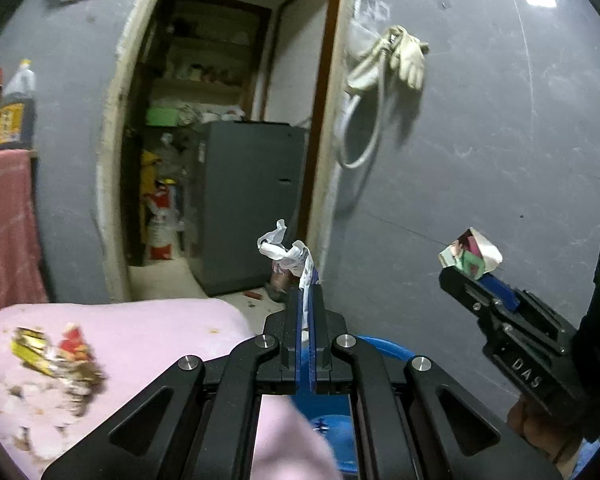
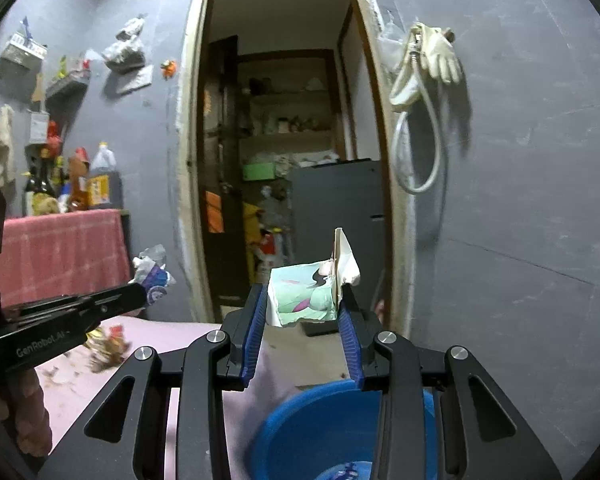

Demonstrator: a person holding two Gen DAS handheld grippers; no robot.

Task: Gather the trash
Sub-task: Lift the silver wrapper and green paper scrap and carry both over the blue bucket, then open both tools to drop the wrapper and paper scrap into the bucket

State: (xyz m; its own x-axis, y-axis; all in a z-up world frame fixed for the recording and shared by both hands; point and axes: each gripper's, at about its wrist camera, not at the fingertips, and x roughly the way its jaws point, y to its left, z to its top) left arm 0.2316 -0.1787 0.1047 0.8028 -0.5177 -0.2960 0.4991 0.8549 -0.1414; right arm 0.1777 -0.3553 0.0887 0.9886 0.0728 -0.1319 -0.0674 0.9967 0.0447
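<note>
My left gripper (image 1: 307, 286) is shut on a crumpled white wrapper (image 1: 286, 251) that sticks up past its fingertips. The same wrapper (image 2: 153, 270) shows at that gripper's tip in the right wrist view. My right gripper (image 2: 303, 300) is shut on a small green and white carton (image 2: 306, 294), held between its blue pads. From the left wrist view this carton (image 1: 470, 254) and the right gripper (image 1: 466, 274) appear at the right. Both are lifted above a pink-covered surface (image 1: 140, 328). A blue bin (image 2: 320, 428) lies just below the right gripper.
More trash (image 1: 56, 354), yellow and red wrappers with crumbs, lies on the pink cover. Ahead is a grey wall with an open doorway (image 2: 284, 140), a dark cabinet (image 1: 252, 204) inside. A glove and hose (image 2: 428, 60) hang on the wall. Bottles (image 2: 100, 180) stand on a red-clothed shelf.
</note>
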